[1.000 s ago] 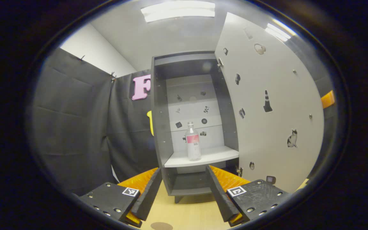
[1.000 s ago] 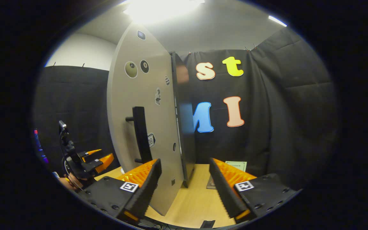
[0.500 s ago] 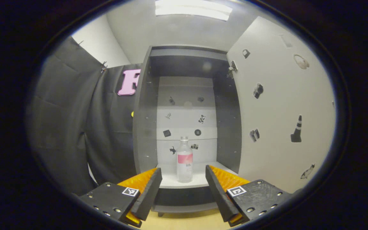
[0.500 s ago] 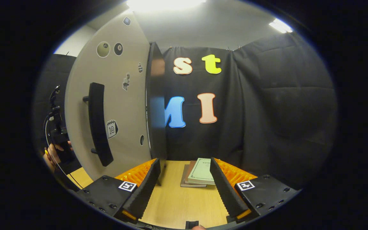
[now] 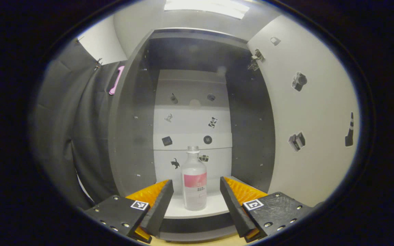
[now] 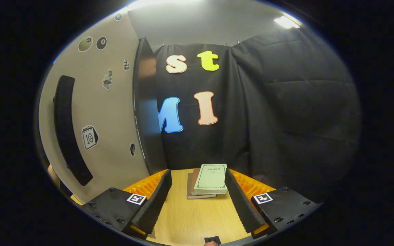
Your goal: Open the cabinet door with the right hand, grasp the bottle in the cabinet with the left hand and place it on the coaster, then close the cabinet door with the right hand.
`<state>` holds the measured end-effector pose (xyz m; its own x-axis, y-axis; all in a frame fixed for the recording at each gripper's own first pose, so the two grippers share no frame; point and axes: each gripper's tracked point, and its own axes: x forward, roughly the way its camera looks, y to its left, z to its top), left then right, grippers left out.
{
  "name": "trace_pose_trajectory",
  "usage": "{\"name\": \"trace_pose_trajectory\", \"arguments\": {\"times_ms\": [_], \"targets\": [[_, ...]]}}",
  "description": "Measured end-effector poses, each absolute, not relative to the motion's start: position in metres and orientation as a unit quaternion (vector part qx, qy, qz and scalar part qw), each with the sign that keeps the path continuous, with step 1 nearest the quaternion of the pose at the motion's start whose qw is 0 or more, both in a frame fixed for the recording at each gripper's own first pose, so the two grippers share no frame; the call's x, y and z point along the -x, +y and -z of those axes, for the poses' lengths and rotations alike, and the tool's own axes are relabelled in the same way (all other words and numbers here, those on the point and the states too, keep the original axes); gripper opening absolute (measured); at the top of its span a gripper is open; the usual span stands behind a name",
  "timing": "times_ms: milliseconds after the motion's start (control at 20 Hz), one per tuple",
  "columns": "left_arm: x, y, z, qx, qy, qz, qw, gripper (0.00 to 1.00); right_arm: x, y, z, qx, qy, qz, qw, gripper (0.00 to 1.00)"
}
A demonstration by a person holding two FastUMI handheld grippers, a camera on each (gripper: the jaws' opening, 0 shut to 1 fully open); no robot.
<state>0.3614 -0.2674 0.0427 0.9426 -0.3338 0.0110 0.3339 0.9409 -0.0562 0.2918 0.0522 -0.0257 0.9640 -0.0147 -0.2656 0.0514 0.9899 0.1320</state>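
In the left gripper view our left gripper (image 5: pixel 196 201) is spread wide, fingers either side of the bottle (image 5: pixel 194 181) without touching it. The bottle stands upright on the shelf (image 5: pixel 214 208) inside the cabinet (image 5: pixel 128 130), at 12 o'clock; the door (image 5: pixel 313 112) is swung open at 3 o'clock. Our right gripper (image 6: pixel 198 201) is open and holds nothing above the table (image 6: pixel 190 218), books (image 6: pixel 208 179) at 12 o'clock, the door's handle (image 6: pixel 67 130) at 9 o'clock.

Black cloth walls (image 6: pixel 286 112) under ceiling strip lights (image 5: pixel 205 6); pale wooden tabletop (image 6: pixel 197 218) carries stacked books (image 6: pixel 208 180).
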Motion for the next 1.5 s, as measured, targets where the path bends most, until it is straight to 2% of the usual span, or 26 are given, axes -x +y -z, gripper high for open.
{"name": "trace_pose_trajectory", "arguments": {"times_ms": [400,700,850,900,1050,1100,1500], "targets": [[-0.424,-0.28,-0.014,0.024,0.017,0.178,0.984,0.83,-0.311,0.048,0.048,-0.072,0.151,0.065,0.984,0.98],[-0.443,-0.284,0.002,0.013,0.025,0.175,0.984,0.84,-0.314,0.05,0.058,-0.071,0.164,0.073,0.981,0.98],[-0.438,-0.285,0.003,0.019,0.031,0.181,0.983,0.83,-0.314,0.049,0.059,-0.067,0.167,0.072,0.981,0.98],[-0.439,-0.285,0.003,0.023,0.032,0.182,0.983,0.74,-0.313,0.049,0.057,-0.067,0.167,0.07,0.981,0.98],[-0.43,-0.279,0.001,0.037,0.032,0.176,0.983,0.72,-0.312,0.05,0.057,-0.068,0.168,0.062,0.982,0.98],[-0.424,-0.275,-0.003,0.042,0.029,0.173,0.984,0.74,-0.311,0.05,0.056,-0.067,0.168,0.059,0.982,0.98],[-0.366,-0.232,-0.009,0.046,0.01,0.137,0.989,0.74,-0.308,0.051,0.047,-0.061,0.153,0.022,0.986,0.98]]}}
